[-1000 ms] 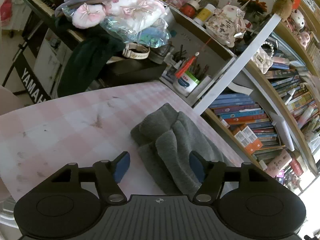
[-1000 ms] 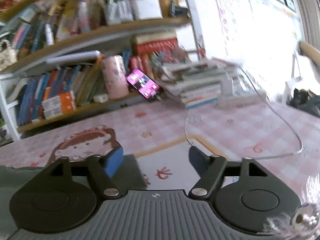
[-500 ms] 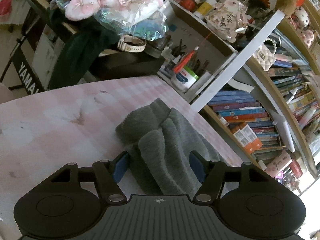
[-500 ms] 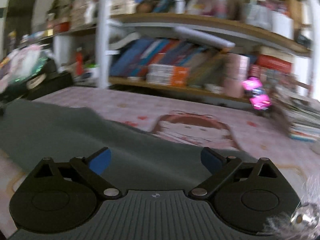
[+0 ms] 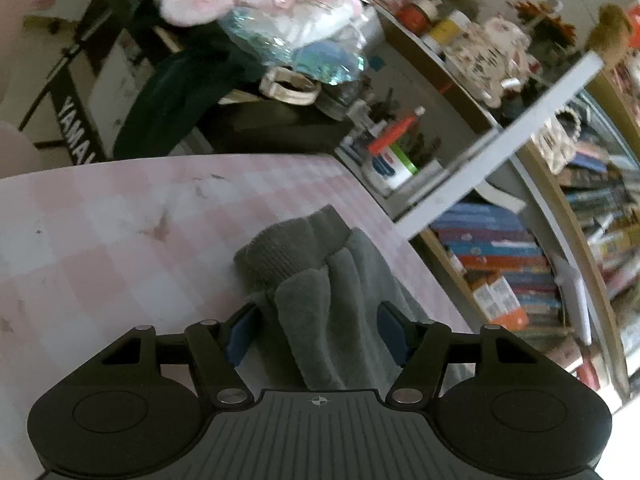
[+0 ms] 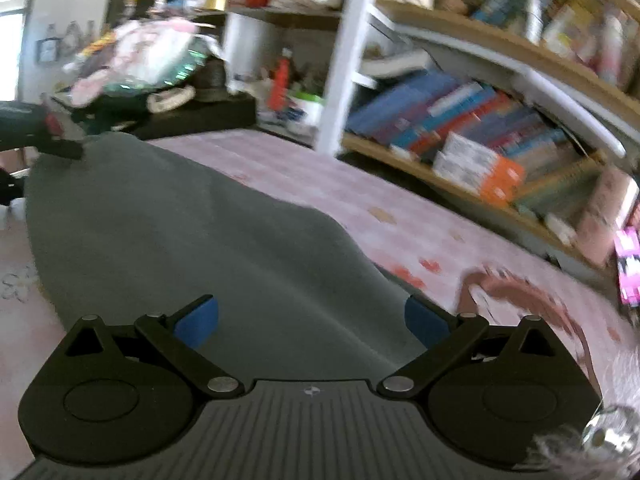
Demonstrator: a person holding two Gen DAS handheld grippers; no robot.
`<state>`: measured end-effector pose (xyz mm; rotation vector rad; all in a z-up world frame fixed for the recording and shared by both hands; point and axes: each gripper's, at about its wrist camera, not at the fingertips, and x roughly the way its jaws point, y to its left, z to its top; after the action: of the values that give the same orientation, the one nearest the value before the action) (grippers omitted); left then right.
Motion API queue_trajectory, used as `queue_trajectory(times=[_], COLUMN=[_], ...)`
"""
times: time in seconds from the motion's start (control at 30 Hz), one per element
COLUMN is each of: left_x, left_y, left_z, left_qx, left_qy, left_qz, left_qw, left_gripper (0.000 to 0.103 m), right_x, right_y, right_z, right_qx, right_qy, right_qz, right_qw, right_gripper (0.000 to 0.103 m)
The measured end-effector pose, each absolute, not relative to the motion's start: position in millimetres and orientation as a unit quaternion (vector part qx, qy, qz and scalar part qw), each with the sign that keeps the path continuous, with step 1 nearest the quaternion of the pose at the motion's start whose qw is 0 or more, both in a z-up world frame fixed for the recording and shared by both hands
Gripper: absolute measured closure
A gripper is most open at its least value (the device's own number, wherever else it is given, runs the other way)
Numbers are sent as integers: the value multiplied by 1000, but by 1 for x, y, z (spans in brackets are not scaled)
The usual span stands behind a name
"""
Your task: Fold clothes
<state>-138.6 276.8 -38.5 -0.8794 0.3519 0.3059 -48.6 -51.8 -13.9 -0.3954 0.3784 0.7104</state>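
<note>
Two-handed fold setup: straddling bunched end of grey garment (image 5: 320, 280) with left fingers (image 5: 240, 338), pinch unclear; opening right fingers (image 6: 196, 322), empty, over its flat part.

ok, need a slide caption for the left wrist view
Left gripper straddles a bunched grey garment on the pink checked tablecloth.

Each view looks forward and somewhat down from close above the tabletop (image 5: 120, 216). The left wrist view faces the far edge and the bookshelf (image 5: 520, 264). The right wrist view faces the same bookshelf. Both share the grey garment (image 6: 180, 232) and the shelf's white post (image 6: 340, 60).
</note>
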Motion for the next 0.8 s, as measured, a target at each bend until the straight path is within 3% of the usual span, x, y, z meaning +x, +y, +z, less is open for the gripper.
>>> queue_trajectory(times=[0.13, 0.17, 0.2, 0.3, 0.47, 0.63, 0.8], left_x=[-135, -133, -132, -135, -149, -143, -142], left_y=[274, 274, 275, 268, 223, 253, 266], left_z=[-40, -41, -45, -42, 6, -18, -40], left_qx=[-430, -433, -443, -436, -289, -374, -427], left_qy=[162, 164, 167, 150, 86, 141, 166], left_qz=[159, 159, 160, 153, 95, 120, 121], left_qw=[874, 872, 866, 874, 949, 909, 880], left_gripper=[45, 57, 77, 88, 87, 84, 64], right_x=[-53, -55, -57, -64, -65, -66, -70], right_y=[-28, -22, -18, -11, -9, -7, -7], right_z=[-16, -19, -22, -25, -26, -26, -27], right_qx=[-216, -223, -228, -248, -251, -257, -265], right_qy=[170, 172, 176, 169, 171, 167, 158], right_qz=[361, 369, 379, 389, 392, 392, 393], right_qw=[891, 886, 879, 871, 868, 867, 866], right_gripper=[1, 1, 1, 1, 1, 1, 1])
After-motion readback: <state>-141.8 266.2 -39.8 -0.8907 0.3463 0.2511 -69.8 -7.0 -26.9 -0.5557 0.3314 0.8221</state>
